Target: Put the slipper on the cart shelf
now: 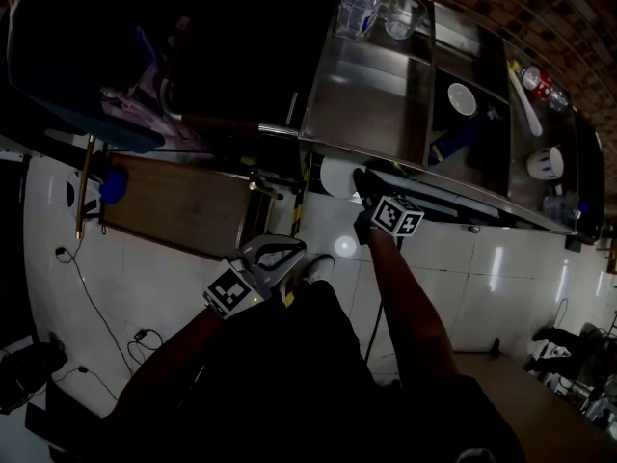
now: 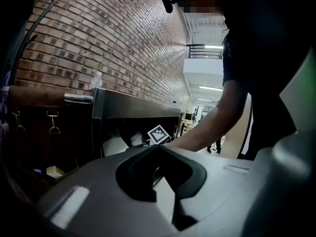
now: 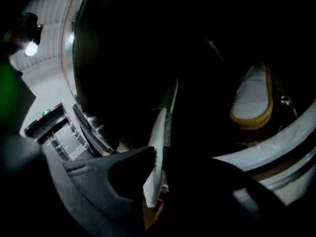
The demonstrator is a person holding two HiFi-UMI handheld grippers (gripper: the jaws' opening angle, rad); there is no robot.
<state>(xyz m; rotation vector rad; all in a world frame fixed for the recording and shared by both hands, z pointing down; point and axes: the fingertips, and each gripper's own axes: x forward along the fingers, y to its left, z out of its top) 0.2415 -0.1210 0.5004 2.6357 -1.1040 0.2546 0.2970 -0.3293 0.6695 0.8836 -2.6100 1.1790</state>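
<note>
- White tiled floor (image 1: 463,268) runs under a long stainless steel cart (image 1: 357,104), seen from above in the head view, with a brick wall (image 2: 113,38) behind the cart.
- On the cart's top, at its far end, stands a clear water bottle (image 1: 360,8). A white bowl (image 1: 462,98) sits in a dark compartment further along the cart.
- Beside the cart, on the floor, lies a brown wooden board (image 1: 178,205).
- The right gripper (image 3: 159,154) reaches into the dark space of the cart's lower shelf, with its marker cube (image 1: 397,215) just outside the cart's front edge.
- Its jaws are pinched on the thin edge of a white slipper (image 3: 160,127). The slipper stands on edge between the pads and points into the shelf.
- Whether the slipper touches the shelf cannot be told, since the space around it is too dark.
- Deeper in the cart's shelf lies a second slipper (image 3: 252,100), pale with a tan rim, well apart from the held one.
- A curved white rim (image 3: 276,144) crosses the right gripper view below that second slipper.
- The left gripper (image 2: 158,148) hangs over the floor in front of the cart, away from the shelf. Its jaw tips are pressed together with nothing between them.
- From the left gripper view, the person's bare forearm (image 2: 212,122) stretches toward the cart.
</note>
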